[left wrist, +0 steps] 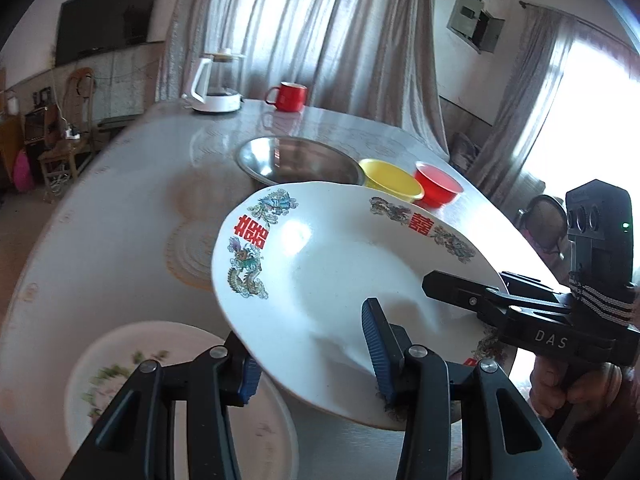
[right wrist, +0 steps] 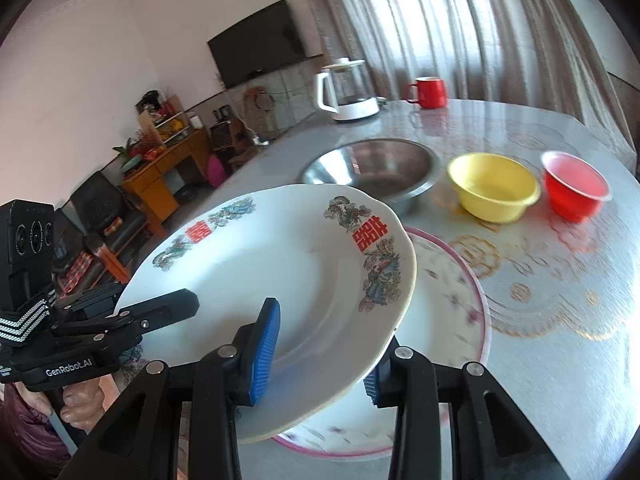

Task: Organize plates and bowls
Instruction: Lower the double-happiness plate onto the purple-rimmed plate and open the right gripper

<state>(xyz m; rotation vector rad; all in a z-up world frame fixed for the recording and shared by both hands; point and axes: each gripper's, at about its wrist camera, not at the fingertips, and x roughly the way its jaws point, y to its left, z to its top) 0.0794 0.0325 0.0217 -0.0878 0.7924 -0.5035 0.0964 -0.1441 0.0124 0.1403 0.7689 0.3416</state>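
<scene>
I am holding a white dragon plate (left wrist: 340, 276) tilted above the table (left wrist: 120, 208), both tools clamped on its rim: my left gripper (left wrist: 316, 354) is gripping one edge with its blue pads (left wrist: 378, 354) above and below, and my right gripper (right wrist: 320, 354) is pinching the opposite edge the same way. The plate is showing a scalloped rim, coloured dragon and phoenix motifs and red double-happiness characters. Under it a pink-rimmed floral plate (right wrist: 452, 292) is lying flat on the table. Beyond are sitting a steel bowl (right wrist: 376, 168), a yellow bowl (right wrist: 494, 186) and a red bowl (right wrist: 576, 184), side by side. The right gripper's body is reading "DAS" in the left view; the left one is reading "GenRobot.AI" in the right view. Only the right view is showing the orange cabinet (right wrist: 160, 176); only the left is showing an open wall box (left wrist: 476, 20).
</scene>
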